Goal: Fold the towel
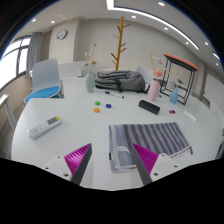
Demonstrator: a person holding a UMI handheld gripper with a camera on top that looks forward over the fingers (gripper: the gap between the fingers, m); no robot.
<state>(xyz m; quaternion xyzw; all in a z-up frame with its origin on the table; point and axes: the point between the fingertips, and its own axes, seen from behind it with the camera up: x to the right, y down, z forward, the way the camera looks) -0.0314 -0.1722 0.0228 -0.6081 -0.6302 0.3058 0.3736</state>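
Observation:
A grey striped towel (148,138) lies flat on the white table (80,118), ahead of my right finger and slightly to the right of the gap between the fingers. Its near left corner reaches in between the fingers. My gripper (112,160) is open, with its pink pads (146,157) wide apart, and holds nothing. It hovers above the table at the towel's near edge.
A white remote (44,126) lies to the left. A black remote (149,106) and small coloured objects (98,103) sit further back. A grey bag (118,79), a bottle (89,78), a blue cup (173,97), a chair (45,80) and a wooden coat stand (122,40) are beyond.

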